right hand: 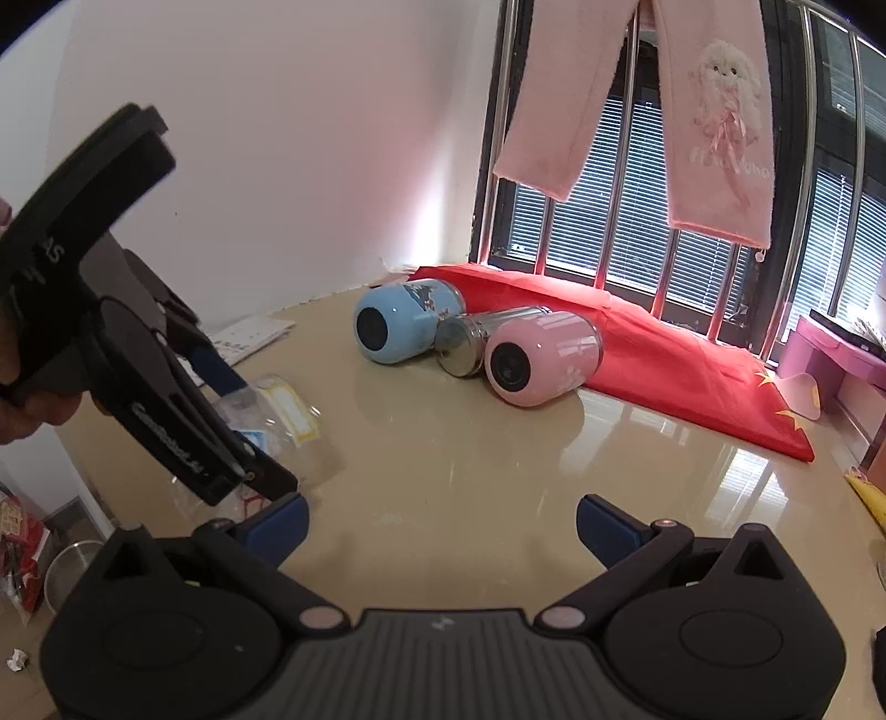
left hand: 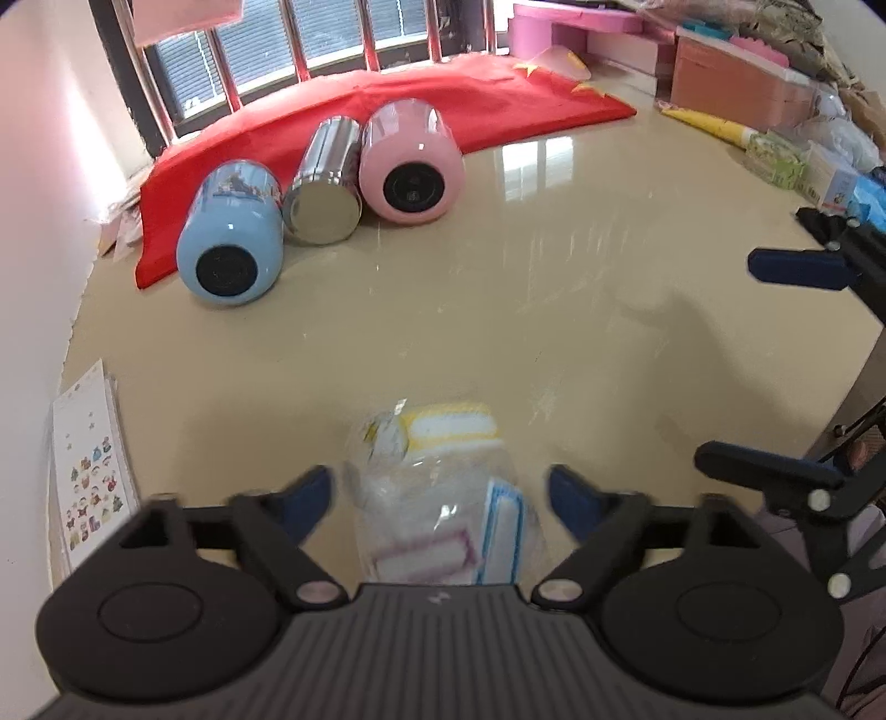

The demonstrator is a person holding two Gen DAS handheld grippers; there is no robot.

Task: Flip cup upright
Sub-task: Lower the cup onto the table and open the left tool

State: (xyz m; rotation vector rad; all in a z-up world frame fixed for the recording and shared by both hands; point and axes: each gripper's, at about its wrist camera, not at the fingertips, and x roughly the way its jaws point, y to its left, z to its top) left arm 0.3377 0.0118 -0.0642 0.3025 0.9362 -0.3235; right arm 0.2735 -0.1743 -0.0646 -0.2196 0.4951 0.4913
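From the left wrist camera, the left gripper [left hand: 440, 493] has its blue-padded fingers spread wide, one on either side of a clear plastic bag [left hand: 443, 498] of labelled items that lies on the beige table [left hand: 554, 310]; the bag is blurred and the pads do not touch it. Far across the table three cups lie on their sides with their bases toward the camera: a blue cup [left hand: 230, 235], a steel cup [left hand: 324, 185] and a pink cup [left hand: 410, 163], the steel one pressed between the other two. Their far ends rest on or against a red flag [left hand: 498, 105] spread below the barred window [left hand: 343, 39]. At the right edge the right gripper [left hand: 775, 360] comes into frame, its two fingers well apart. A sticker sheet [left hand: 91, 465] lies at the table's left edge, and boxes and clutter crowd the far right corner, which the other camera barely shows.

From the right wrist camera, the right gripper [right hand: 443, 526] is splayed open over bare table, holding nothing. The left gripper [right hand: 243, 421] is seen side-on at the left, angled down at the bag [right hand: 282, 421]. The blue cup [right hand: 401, 327], steel cup [right hand: 470, 346] and pink cup [right hand: 534, 363] lie in the same row. Only this view shows pink trousers [right hand: 653, 111] hanging from the window bars, and a steel pot [right hand: 69, 576] on the floor below the table's edge.
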